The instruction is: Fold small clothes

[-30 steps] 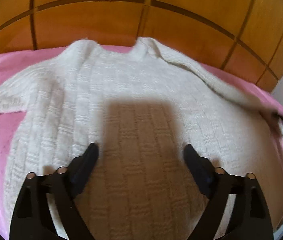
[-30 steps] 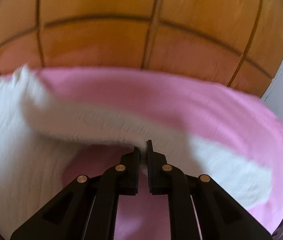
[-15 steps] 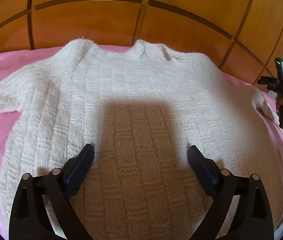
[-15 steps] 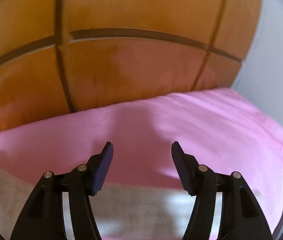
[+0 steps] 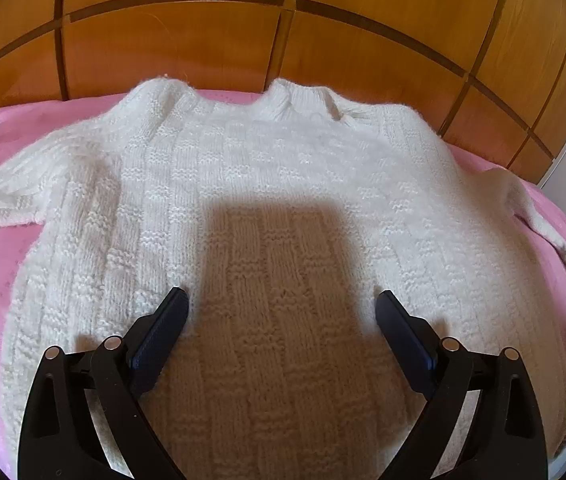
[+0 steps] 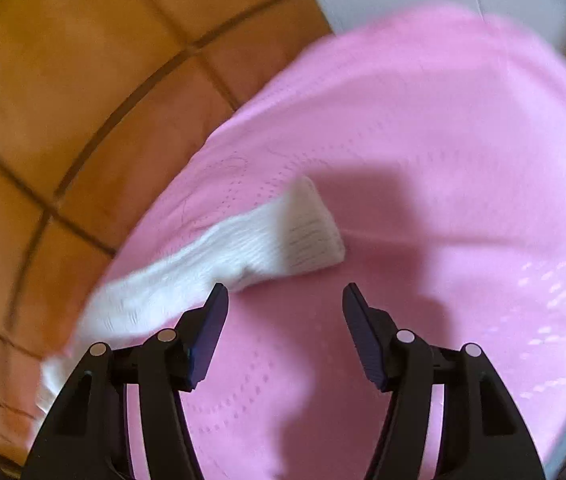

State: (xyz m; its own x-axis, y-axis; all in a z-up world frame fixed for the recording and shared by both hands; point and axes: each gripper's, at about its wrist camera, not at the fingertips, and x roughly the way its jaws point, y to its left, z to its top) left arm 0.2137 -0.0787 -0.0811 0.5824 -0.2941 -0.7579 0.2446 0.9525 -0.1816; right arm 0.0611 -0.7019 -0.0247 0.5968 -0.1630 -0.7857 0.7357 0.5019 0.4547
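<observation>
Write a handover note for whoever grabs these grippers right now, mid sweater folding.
Left gripper: open, empty, above the sweater body.
Right gripper: open, empty, near the right sleeve cuff.
Sweater lies flat on the pink bedcover, collar toward the wooden headboard, both sleeves spread out.
Done: laid out.
Left: fold sleeves in, then fold the body.

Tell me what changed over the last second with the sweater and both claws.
The right claw, shut on the sweater's right sleeve a second ago, let it go; its jaws now stand open with nothing between them. The sleeve, then stretched out, now lies flat on the pink sheet, cuff ahead of the claw, whose view has swung and tilted. The left claw stayed open over the white sweater, unmoved.
</observation>
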